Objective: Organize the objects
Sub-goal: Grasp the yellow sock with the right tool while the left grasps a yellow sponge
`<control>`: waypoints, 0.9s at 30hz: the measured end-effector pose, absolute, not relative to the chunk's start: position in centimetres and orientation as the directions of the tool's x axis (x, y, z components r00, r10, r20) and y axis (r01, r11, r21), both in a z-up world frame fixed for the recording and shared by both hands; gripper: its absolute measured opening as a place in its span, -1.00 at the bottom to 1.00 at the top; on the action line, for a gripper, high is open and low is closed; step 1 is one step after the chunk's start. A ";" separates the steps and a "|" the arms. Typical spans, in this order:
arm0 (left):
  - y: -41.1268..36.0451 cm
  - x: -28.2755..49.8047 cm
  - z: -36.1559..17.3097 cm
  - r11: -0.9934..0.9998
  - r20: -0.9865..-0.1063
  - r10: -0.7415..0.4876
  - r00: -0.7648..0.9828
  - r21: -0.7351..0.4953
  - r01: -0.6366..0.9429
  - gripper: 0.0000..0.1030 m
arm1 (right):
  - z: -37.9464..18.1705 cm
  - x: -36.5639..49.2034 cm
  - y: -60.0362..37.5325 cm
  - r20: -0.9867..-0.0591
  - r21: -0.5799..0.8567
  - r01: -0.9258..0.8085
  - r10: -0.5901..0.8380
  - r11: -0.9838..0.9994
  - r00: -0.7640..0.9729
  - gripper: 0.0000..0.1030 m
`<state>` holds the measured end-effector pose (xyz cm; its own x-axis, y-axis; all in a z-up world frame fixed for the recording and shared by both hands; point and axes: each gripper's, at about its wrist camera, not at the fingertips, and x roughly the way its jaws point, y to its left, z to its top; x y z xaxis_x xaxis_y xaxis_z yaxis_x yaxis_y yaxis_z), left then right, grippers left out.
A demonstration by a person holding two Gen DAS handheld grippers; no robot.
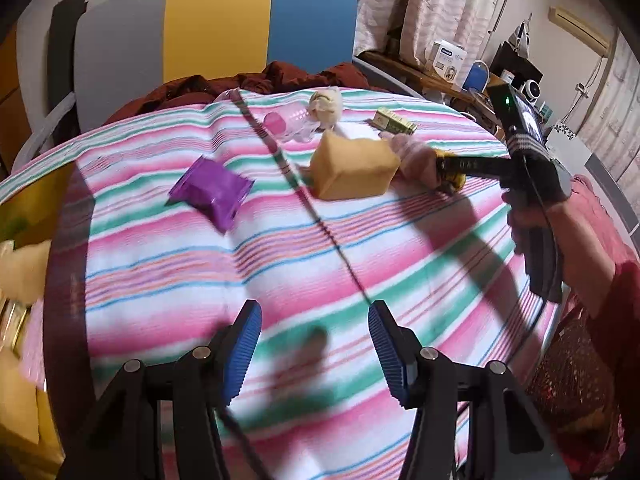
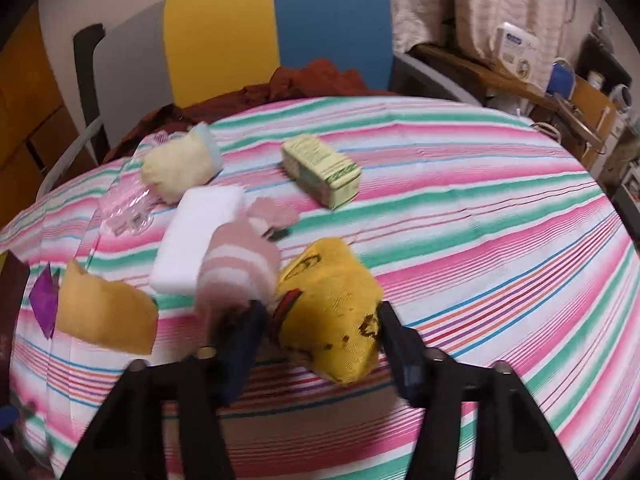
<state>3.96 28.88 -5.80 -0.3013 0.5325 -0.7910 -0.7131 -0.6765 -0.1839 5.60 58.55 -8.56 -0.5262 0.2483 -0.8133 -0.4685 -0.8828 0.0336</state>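
Keeping the jaws of the left gripper (image 1: 314, 344) released, hovering over the bare striped cloth (image 1: 280, 260) and holding nothing; clamping the jaws of the right gripper (image 2: 320, 332) on the yellow knit sock (image 2: 332, 312), lying on the cloth at the near right edge of the pile, though seeing the left pad only blurred. Probably risking to drag along the pink striped sock (image 2: 240, 268), touching the yellow one on its left side and leaning against the left finger, with fuzzy yarn catching easily on yarn. Also risking a slipping or partial grip, squeezing a limp, bunched thing instead of a firm one. Going from left to right through the rest: looking at a purple packet (image 1: 210, 192), glossy, crinkled, flat like a small pillow; an orange sponge (image 1: 352, 168), porous, blocky, with soft corners; a white foam block (image 2: 196, 240), smooth and rectangular, just beside the pink sock; a green box (image 2: 322, 174), stiff printed cardboard with sharp edges, standing well apart.
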 end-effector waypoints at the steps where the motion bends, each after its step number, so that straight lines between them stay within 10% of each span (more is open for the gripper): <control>1: 29.3 3.8 -5.7 -0.675 -0.790 0.535 -0.300 -0.186 -0.714 0.09 | -8.5 5.7 58.5 -0.814 0.036 -0.470 0.247 -0.882 -0.526 0.03; 17: 39.2 -0.2 -5.9 -0.653 -0.788 0.578 -0.211 -0.292 -0.699 0.41 | -7.1 8.4 61.9 -0.819 0.113 -0.611 0.274 -0.783 -0.504 -0.02; 27: 42.6 -1.3 -6.3 -0.723 -0.801 0.487 -0.348 -0.146 -0.675 0.47 | -6.3 8.4 61.9 -0.801 0.116 -0.607 0.287 -0.786 -0.525 -0.04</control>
<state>-1.31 42.65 -6.32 -0.3478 0.4873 -0.8010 -0.6755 -0.7227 -0.1464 8.37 61.88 -6.31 -0.5254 0.2871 -0.8009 -0.6071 -0.7860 0.1165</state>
